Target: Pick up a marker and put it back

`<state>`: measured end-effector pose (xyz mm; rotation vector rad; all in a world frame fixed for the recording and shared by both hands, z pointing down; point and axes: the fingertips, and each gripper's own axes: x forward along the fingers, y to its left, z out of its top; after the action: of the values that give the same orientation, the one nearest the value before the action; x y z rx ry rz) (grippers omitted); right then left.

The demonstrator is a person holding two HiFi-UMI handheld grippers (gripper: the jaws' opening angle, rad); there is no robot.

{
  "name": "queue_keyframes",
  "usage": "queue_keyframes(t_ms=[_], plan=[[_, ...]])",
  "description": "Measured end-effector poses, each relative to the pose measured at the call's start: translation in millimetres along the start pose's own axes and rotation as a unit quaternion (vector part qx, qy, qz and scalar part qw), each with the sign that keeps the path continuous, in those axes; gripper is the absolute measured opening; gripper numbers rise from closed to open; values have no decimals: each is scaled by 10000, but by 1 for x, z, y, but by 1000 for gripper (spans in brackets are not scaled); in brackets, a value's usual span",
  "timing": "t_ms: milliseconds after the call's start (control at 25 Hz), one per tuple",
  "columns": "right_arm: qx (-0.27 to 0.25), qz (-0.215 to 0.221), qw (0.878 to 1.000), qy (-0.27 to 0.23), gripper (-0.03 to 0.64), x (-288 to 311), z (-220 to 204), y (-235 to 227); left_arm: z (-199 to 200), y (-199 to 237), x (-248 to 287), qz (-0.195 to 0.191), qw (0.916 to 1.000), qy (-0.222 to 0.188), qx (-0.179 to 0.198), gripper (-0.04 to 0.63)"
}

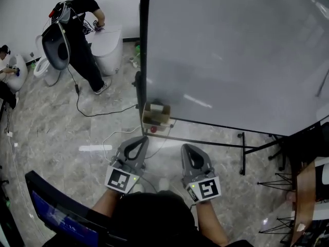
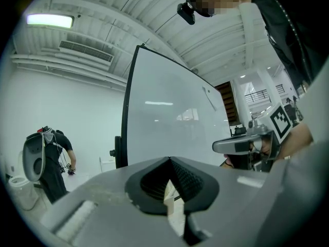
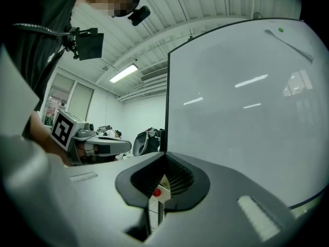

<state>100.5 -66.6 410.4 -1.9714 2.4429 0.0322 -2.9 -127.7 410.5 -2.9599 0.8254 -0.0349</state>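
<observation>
A small cardboard box point(image 1: 156, 116) hangs at the lower left corner of the big whiteboard point(image 1: 231, 50). A red marker cap point(image 1: 153, 129) shows just under the box. Both grippers are held level in front of it, well short of the box. My left gripper point(image 1: 142, 138) has its tips together and nothing between them. My right gripper point(image 1: 186, 147) is shut the same way and empty. In the left gripper view the shut jaws point(image 2: 169, 159) frame the pale box point(image 2: 170, 192). In the right gripper view the shut jaws point(image 3: 164, 156) frame the box point(image 3: 163, 188) and the red cap point(image 3: 157, 193).
The whiteboard's black stand legs point(image 1: 241, 148) spread over the marble floor. A white cable point(image 1: 110, 138) lies by the box. A person in black point(image 1: 82, 30) works at a white toilet point(image 1: 109, 50) at the back left. A tripod point(image 1: 280, 181) stands at right.
</observation>
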Motion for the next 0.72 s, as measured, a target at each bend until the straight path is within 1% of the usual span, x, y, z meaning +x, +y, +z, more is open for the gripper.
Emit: queue_keyframes(t_ms=[200, 720], plan=[[-10, 11, 10000, -4, 9, -4, 2, 1, 1, -4, -1, -44, 10000, -30, 17, 5], [-32, 66, 10000, -66, 9, -5, 4, 6, -1, -7, -8, 13, 10000, -26, 43, 5]])
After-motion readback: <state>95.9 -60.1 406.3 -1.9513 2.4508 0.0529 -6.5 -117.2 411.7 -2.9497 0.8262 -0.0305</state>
